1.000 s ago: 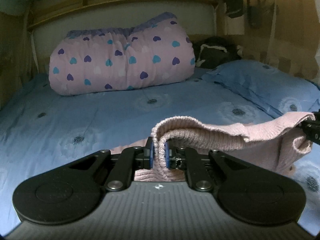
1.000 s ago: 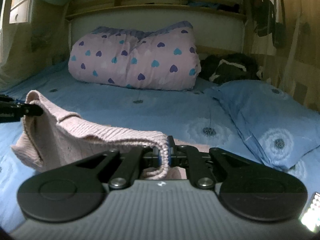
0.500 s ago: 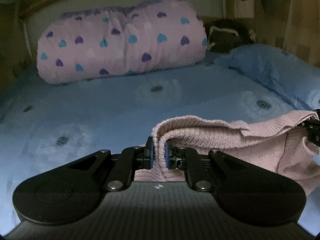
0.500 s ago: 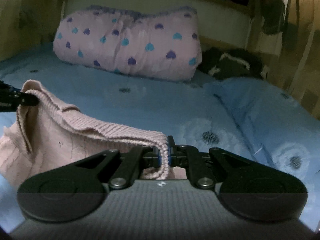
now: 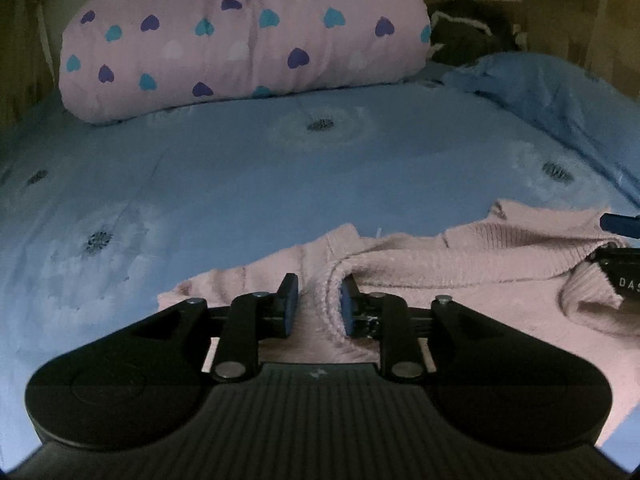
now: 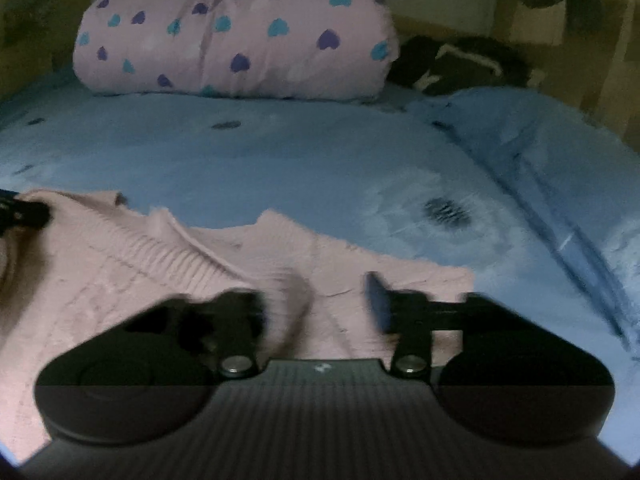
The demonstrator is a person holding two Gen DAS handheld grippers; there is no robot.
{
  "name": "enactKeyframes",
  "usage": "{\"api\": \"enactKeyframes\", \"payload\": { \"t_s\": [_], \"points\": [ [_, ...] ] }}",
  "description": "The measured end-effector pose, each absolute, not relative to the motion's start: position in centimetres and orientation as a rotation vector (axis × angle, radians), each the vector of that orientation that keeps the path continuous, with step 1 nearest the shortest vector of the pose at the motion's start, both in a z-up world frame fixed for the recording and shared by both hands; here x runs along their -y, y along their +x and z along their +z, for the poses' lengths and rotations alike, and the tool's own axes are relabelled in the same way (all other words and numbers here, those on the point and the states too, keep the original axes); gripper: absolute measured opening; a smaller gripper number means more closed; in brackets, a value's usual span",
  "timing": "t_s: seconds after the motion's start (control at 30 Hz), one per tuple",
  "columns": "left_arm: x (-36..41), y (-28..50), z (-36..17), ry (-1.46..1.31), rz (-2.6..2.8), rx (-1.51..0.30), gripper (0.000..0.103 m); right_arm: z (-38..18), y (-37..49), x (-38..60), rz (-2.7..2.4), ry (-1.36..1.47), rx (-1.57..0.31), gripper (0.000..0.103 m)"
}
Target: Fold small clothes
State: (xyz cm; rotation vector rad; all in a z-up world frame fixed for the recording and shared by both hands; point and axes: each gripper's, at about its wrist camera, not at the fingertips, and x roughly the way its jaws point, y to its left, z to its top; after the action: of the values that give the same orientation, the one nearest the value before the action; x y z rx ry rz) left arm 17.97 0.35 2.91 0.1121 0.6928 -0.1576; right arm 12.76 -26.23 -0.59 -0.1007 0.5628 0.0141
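A small pink knit sweater (image 5: 460, 268) lies on the blue bedsheet (image 5: 240, 184), its ribbed edge folded forward over its lower part. My left gripper (image 5: 318, 304) is open low over it, and a fold of the knit rests against the right pad. My right gripper (image 6: 320, 300) is open too, blurred, with the sweater (image 6: 160, 272) edge slipping off its left finger. The right gripper's tip shows at the right edge of the left wrist view (image 5: 620, 226).
A rolled pink quilt with hearts (image 5: 244, 40) lies at the head of the bed. A blue pillow (image 6: 540, 148) is at the right, with dark clothing (image 6: 460, 64) behind it. Wooden walls close both sides.
Both grippers moved forward and down to the bed with the sweater edge, then opened. The lifted edge now lies folded over the sweater.
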Motion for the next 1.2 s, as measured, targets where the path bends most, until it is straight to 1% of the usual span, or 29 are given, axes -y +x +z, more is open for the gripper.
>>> {"api": "enactKeyframes", "payload": {
  "t_s": [0.2, 0.3, 0.5, 0.7, 0.87, 1.1, 1.13, 1.17, 1.2],
  "points": [
    [-1.7, 15.4, 5.6, 0.126, -0.177, -0.676, 0.043, 2.2, 11.0, 27.3, 0.015, -0.053, -0.560, 0.060],
    [-2.1, 14.4, 6.7, 0.132, -0.160, -0.670, 0.046, 3.3, 9.9, 27.1, 0.013, -0.067, -0.563, 0.060],
    [-2.7, 12.3, 7.8, 0.135, -0.201, -0.677, 0.046, 4.4, 8.0, 27.0, 0.008, -0.072, -0.584, 0.060],
    [-1.8, 10.5, 6.1, 0.232, -0.316, -0.753, 0.047, 4.3, 6.9, 26.1, 0.194, -0.044, -0.621, 0.060],
    [-0.2, 10.2, 3.9, 0.367, -0.365, -0.767, 0.047, 2.6, 7.6, 24.0, 0.277, -0.128, -0.658, 0.060],
    [1.3, 10.1, 2.3, 0.472, -0.415, -0.744, 0.047, -0.1, 9.1, 23.2, 0.282, -0.212, -0.698, 0.059],
    [1.4, 10.1, 2.1, 0.493, -0.416, -0.737, 0.047, -0.2, 9.3, 23.3, 0.280, -0.216, -0.689, 0.058],
    [1.5, 10.0, 1.8, 0.518, -0.412, -0.732, 0.047, -0.3, 9.5, 23.4, 0.276, -0.215, -0.681, 0.050],
    [1.8, 10.0, 1.6, 0.541, -0.410, -0.726, 0.047, -0.3, 9.7, 23.5, 0.265, -0.212, -0.677, 0.045]
  ]
}}
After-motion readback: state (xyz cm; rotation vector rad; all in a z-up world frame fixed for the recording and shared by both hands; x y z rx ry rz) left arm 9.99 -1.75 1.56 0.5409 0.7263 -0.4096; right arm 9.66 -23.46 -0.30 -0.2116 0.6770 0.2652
